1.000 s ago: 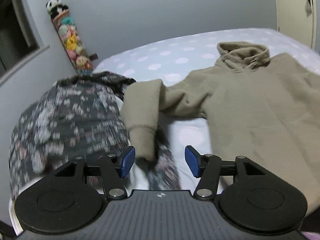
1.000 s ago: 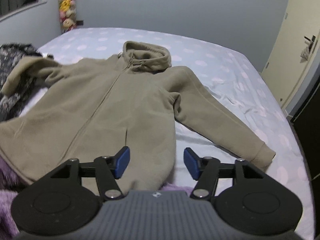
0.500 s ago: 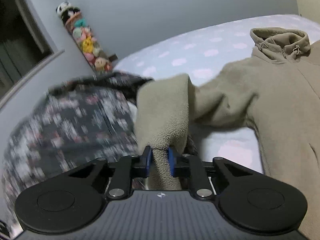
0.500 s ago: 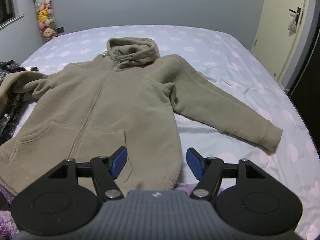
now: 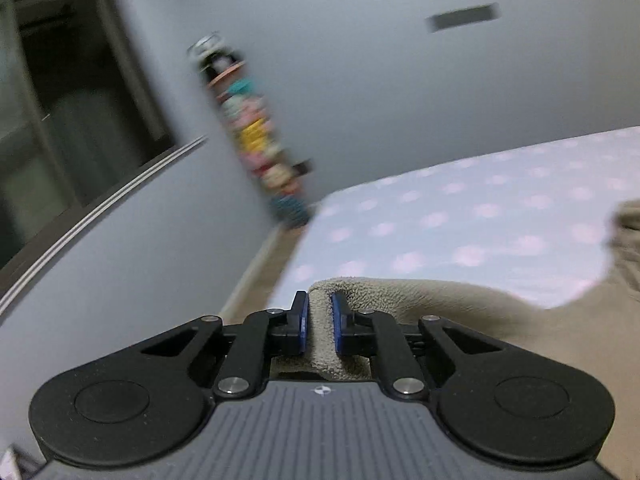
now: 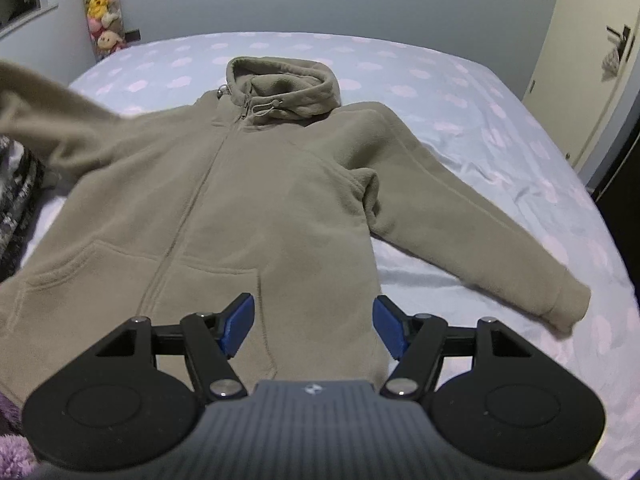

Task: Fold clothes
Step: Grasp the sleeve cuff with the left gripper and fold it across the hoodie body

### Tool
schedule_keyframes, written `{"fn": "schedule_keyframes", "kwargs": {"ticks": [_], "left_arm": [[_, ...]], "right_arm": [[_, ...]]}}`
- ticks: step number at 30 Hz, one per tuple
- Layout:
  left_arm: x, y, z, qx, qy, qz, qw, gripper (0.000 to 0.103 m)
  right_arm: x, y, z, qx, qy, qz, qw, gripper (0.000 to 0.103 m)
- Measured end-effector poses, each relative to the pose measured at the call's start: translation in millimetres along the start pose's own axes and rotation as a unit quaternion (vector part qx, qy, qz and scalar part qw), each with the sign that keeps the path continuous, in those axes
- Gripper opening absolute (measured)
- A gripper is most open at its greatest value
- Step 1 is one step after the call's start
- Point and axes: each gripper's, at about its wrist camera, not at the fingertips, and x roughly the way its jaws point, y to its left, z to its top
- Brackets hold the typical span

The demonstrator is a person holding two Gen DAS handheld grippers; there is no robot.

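The tan fleece hoodie (image 6: 256,208) lies front-up on the dotted bed (image 6: 460,92), one sleeve lifted. The left gripper (image 5: 319,322) has its jaws closing on that sleeve's cuff (image 5: 320,312). The right gripper (image 6: 312,326) hovers above the hem, jaws wide, empty.

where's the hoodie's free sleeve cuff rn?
In the right wrist view the free sleeve cuff lies flat on the dotted bedsheet at far right, beyond and right of the open right gripper, toward the door.
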Motion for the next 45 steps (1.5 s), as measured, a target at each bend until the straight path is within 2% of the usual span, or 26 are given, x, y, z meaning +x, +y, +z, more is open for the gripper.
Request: {"fn": "schedule_keyframes", "kwargs": {"ticks": [3, 5, 10, 13, 15, 17, 19, 20, 22, 24, 28, 29, 30, 31, 34, 37, 40, 43, 45], "left_arm": [[56, 16, 5, 0.01, 0.054, 0.05, 0.9973, 0.01], [94, 19, -3, 0.017, 0.096, 0.066, 0.993, 0.01], [155, 15, -25, 0.007, 0.153, 0.073, 0.9855, 0.012], [165, 20, -31, 0.005, 0.143, 0.055, 0.9882, 0.02], [158, 32, -27, -0.018, 0.122, 0.033, 0.9918, 0.021], [143, 51, -23, -0.043, 0.099, 0.016, 0.994, 0.028], [128, 65, -16, -0.078, 0.087, 0.007, 0.9932, 0.048], [118, 73, -16, -0.097, 0.079, -0.006, 0.9922, 0.052], [98, 87, -19, -0.123, 0.069, -0.044, 0.9891, 0.053], [88, 92, -23, -0.126, 0.07, -0.064, 0.9875, 0.055], [83, 84, -38, -0.091, 0.065, -0.058, 0.992, 0.058], [85, 81, -40, -0.089, 0.064, -0.061, 0.9921, 0.055], [87, 78, -43, -0.086, 0.063, -0.064, 0.9922, 0.034], [89, 74, -43, -0.083, 0.061, -0.069, 0.9923, 0.009], [91, 63, -41, -0.065, 0.048, -0.055, 0.9952, 0.004], [73, 64, -32, -0.068, 0.012, -0.057, 0.996, 0.003], [46, 81, -10, -0.114, -0.047, -0.071, 0.9898, 0.003], [49, 101, 12, -0.145, -0.063, -0.03, 0.987, 0.003], [66, 99, 16, -0.135, -0.034, -0.003, 0.9903, 0.003]], "right_arm": [[10, -6, 4, 0.012, 0.014, -0.003, 1.0, 0.068], [16, -9, 7, 0.021, 0.025, -0.005, 0.999, 0.068], [24, -15, 11, 0.021, 0.044, -0.024, 0.999, 0.068], [27, -19, 13, 0.027, 0.051, -0.033, 0.998, 0.068], [32, -19, 15, 0.025, 0.056, -0.033, 0.998, 0.068], [37, -14, 16, 0.02, 0.059, -0.029, 0.998, 0.068], [41, -6, 17, 0.013, 0.059, -0.019, 0.998, 0.068], [43, -2, 18, 0.01, 0.058, -0.012, 0.998, 0.068], [46, 10, 20, 0.0, 0.053, 0.005, 0.999, 0.068], [46, 21, 20, -0.015, 0.048, 0.017, 0.999, 0.068], [42, 36, 18, -0.037, 0.04, 0.027, 0.998, 0.068], [39, 36, 17, -0.036, 0.039, 0.029, 0.998, 0.068], [36, 36, 16, -0.033, 0.038, 0.029, 0.998, 0.068], [32, 34, 14, -0.03, 0.036, 0.027, 0.999, 0.068], [21, 30, 10, -0.02, 0.031, 0.015, 0.999, 0.068], [14, 24, 6, -0.01, 0.031, 0.002, 0.999, 0.068], [14, 22, 4, -0.007, 0.038, -0.007, 0.999, 0.068], [17, 26, 7, -0.016, 0.039, -0.008, 0.999, 0.068], [18, 33, 13, -0.027, 0.032, -0.002, 0.999, 0.068]]}}
